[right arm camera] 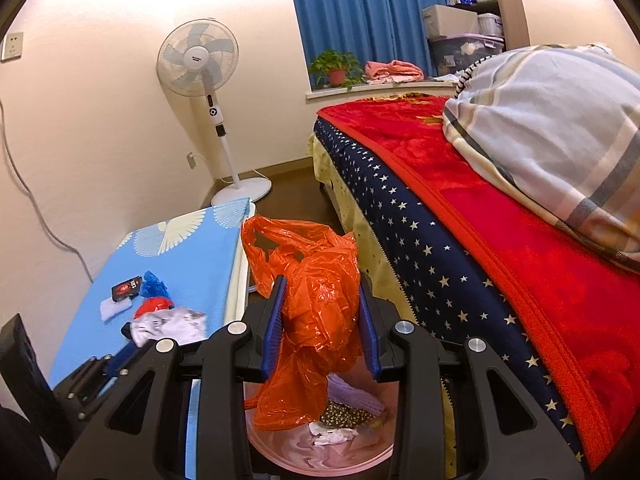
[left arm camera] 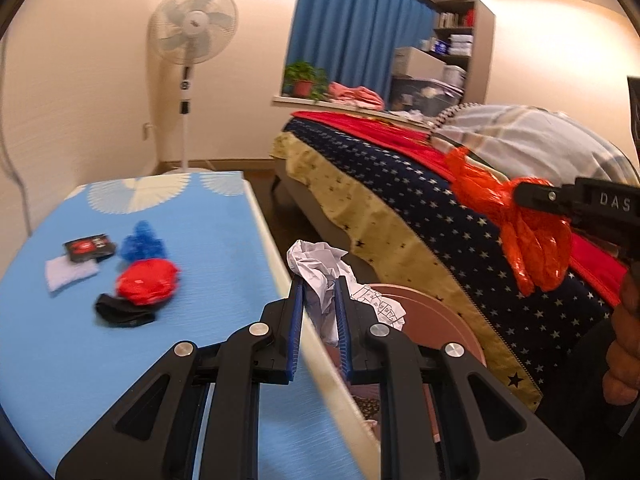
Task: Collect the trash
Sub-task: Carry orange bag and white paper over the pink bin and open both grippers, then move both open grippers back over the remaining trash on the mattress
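Note:
My left gripper is shut on a crumpled white paper and holds it at the blue table's right edge, above the pink trash bin. My right gripper is shut on an orange plastic bag that hangs over the same bin, which holds paper and scraps. The right gripper with the orange bag also shows in the left wrist view. On the blue table lie a red wrapper, a blue wrapper, a black scrap, a black packet and a white tissue.
A bed with starred sheet, red blanket and a striped pillow stands to the right of the bin. A standing fan stands by the far wall. A potted plant and folded cloth sit on the windowsill.

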`<state>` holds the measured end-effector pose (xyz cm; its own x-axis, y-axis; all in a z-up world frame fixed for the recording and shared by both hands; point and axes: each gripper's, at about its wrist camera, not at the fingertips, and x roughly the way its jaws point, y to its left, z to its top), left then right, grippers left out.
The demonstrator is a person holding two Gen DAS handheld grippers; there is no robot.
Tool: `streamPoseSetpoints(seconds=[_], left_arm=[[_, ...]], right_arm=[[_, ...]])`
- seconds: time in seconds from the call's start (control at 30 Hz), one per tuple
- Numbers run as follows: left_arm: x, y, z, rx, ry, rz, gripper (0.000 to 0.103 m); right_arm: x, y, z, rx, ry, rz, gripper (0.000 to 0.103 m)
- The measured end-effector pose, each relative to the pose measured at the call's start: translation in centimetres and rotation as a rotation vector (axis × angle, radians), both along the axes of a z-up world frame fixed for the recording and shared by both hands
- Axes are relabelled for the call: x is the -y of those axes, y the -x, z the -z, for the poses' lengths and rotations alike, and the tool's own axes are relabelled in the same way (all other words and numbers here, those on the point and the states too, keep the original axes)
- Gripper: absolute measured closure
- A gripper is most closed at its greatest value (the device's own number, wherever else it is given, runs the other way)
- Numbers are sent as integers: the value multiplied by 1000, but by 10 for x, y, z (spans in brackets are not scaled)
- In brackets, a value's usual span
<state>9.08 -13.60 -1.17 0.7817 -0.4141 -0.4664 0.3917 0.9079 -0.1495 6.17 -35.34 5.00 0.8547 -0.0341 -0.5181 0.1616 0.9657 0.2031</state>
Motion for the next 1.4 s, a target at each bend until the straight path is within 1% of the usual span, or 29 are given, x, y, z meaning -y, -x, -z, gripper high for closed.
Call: streamPoseSetpoints(seconds=[0.23, 0.67, 0.77, 0.8, 0.83, 0.87, 0.97, 1.1, 1.23, 1.4], left_arm=[[22, -12, 5, -5, -14, 57, 87], [39, -28, 11, -24, -13, 121, 87], [40, -34, 17, -55, 1, 138, 84], [40, -37, 20, -76, 9, 146, 82], [41, -40, 24, -107, 22, 158, 77], [41, -41, 27, -120, 26, 160, 74], [39, -42, 31, -131, 23, 143, 73], [30, -43, 30, -132, 41, 114, 73], [25, -40, 26, -120, 35, 103, 73], [15, -32, 15, -90, 33, 83, 73]], right_arm=[[6, -10, 6, -26, -16, 18, 69], [18, -26, 21, -81, -68, 33, 68], [19, -31, 25, -108, -80, 40, 63], [21, -32, 27, -118, -85, 50, 54], [22, -32, 28, -121, -88, 58, 45], [24, -32, 29, -121, -93, 66, 43], [24, -32, 28, -119, -93, 73, 43], [23, -31, 28, -113, -85, 77, 43], [23, -28, 26, -97, -83, 79, 43], [17, -21, 18, -50, -72, 74, 43]])
